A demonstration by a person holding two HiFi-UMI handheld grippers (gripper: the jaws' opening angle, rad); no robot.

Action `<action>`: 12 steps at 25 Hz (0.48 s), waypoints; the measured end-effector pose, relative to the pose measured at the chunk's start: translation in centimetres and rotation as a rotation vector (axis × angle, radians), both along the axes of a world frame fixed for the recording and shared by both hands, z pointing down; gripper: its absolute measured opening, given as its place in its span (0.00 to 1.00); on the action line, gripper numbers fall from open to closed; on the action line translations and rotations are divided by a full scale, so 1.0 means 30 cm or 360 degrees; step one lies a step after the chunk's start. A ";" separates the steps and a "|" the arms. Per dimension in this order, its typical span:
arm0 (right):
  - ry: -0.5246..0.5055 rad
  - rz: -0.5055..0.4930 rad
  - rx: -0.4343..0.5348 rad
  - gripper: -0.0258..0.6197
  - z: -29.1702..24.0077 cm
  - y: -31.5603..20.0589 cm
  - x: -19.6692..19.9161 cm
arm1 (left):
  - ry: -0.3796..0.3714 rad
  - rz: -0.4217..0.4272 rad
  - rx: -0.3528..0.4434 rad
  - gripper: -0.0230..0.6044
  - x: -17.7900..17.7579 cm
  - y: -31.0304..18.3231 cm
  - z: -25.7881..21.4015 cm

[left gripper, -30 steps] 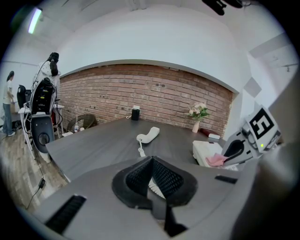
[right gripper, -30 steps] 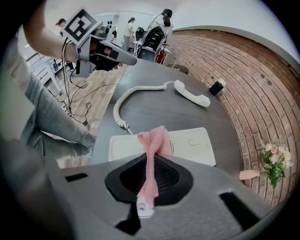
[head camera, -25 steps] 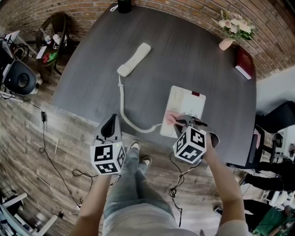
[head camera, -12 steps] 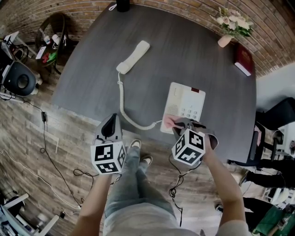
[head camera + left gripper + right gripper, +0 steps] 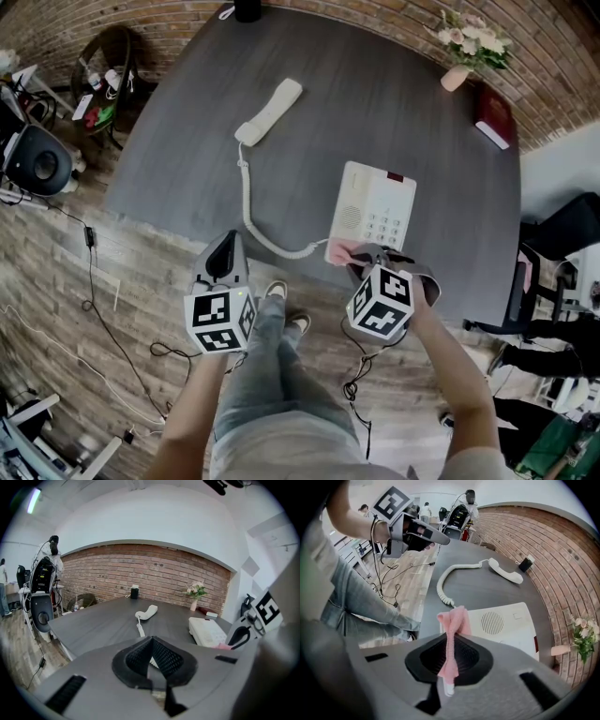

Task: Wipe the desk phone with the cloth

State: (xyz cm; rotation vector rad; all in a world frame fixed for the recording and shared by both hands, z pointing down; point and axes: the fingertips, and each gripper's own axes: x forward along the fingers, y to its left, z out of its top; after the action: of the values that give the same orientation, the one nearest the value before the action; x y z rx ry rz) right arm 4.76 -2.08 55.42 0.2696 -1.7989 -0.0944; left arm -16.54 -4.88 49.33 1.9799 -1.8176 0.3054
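clamping the cloth (image 5: pixel 454 623), right gripper (image 5: pixel 361 252) fingers (image 5: pixel 425 660) have slid to the phone's (image 5: pixel 372 214) near edge.

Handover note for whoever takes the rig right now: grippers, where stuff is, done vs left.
Left gripper: jaws together, empty, held short of the table's near edge.
Right gripper: shut on the pink cloth, which sits at the near edge of the phone base.
Handset: off the base, lying farther out on the table, cord attached.
Done: cloth gripped and at the phone.
Left: wipe base and handset. How much is already wiped can't be read.
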 end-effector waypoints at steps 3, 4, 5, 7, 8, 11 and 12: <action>-0.0001 -0.0003 -0.0019 0.07 0.004 0.017 -0.002 | -0.0001 0.0004 0.0003 0.04 0.003 0.001 -0.004; 0.0000 -0.0003 -0.0023 0.07 0.005 0.022 -0.002 | -0.0001 0.0006 0.0004 0.04 0.004 0.001 -0.006; 0.0000 -0.0003 -0.0027 0.07 0.007 0.028 -0.002 | -0.0002 0.0006 0.0004 0.04 0.005 0.002 -0.006; -0.0004 0.0001 -0.0038 0.07 0.010 0.040 -0.002 | -0.0003 0.0009 0.0004 0.04 0.006 0.004 -0.007; -0.0008 0.0003 -0.0044 0.07 0.012 0.047 -0.003 | -0.0004 0.0010 0.0005 0.04 0.006 0.006 -0.007; -0.0017 0.0006 -0.0064 0.07 0.015 0.067 -0.005 | -0.0004 0.0017 0.0001 0.04 0.008 0.007 -0.008; -0.0018 0.0007 -0.0067 0.07 0.015 0.072 -0.005 | -0.0004 0.0020 -0.0001 0.04 0.010 0.007 -0.009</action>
State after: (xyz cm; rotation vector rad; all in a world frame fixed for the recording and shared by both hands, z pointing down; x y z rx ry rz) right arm 4.62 0.08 55.86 0.2445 -1.8095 -0.0515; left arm -16.24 -4.67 49.06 1.9921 -1.8071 0.3124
